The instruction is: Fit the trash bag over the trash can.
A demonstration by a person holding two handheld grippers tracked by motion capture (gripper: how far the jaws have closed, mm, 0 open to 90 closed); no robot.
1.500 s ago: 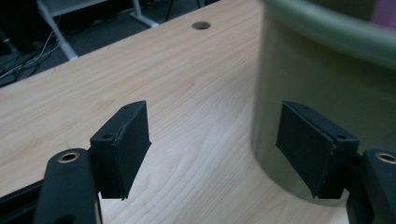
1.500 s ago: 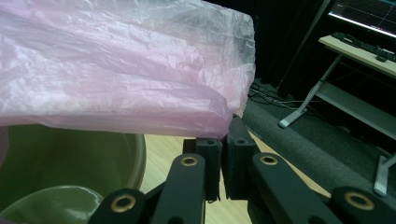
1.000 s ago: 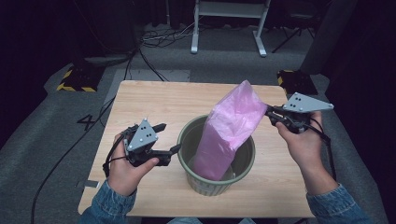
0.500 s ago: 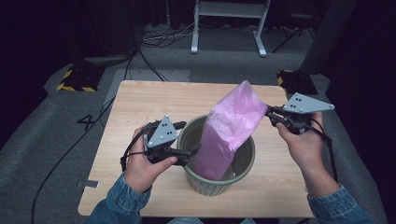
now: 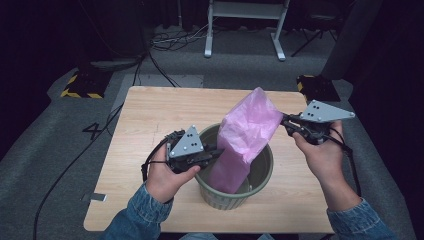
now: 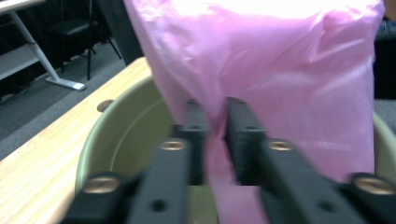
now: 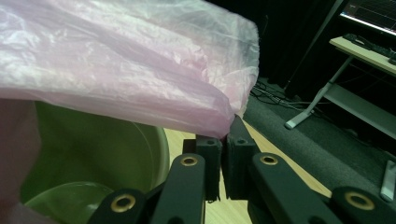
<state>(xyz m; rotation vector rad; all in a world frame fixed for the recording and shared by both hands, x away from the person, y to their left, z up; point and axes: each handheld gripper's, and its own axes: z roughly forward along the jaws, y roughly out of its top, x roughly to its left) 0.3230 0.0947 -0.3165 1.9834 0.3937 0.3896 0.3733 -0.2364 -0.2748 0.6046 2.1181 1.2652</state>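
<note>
- At the lower centre of the high view, the person's left hand (image 5: 162, 177) holds the left gripper (image 5: 216, 153) over the near left rim of the green bin (image 5: 235, 197).
- Its jaws have just been closing; in the left gripper view they pinch a fold of the pink plastic bag (image 6: 280, 84) between them, with only the thin film keeping the pads apart.
- The bin stands on the wooden table (image 5: 150, 115), at the lower middle of the high view, and the bag's lower end hangs down inside it.
- The bag rises slanting out of the bin toward the right of centre in that view, its top above the rim.
- At the right of the high view, the right gripper (image 5: 286, 121) grips the bag's upper right corner; the right gripper view shows its jaws pressed together on the edge of the film.
- Farther off, at the top of the high view, a white metal frame (image 5: 245, 20) stands on the grey floor beside loose cables (image 5: 175, 42).
</note>
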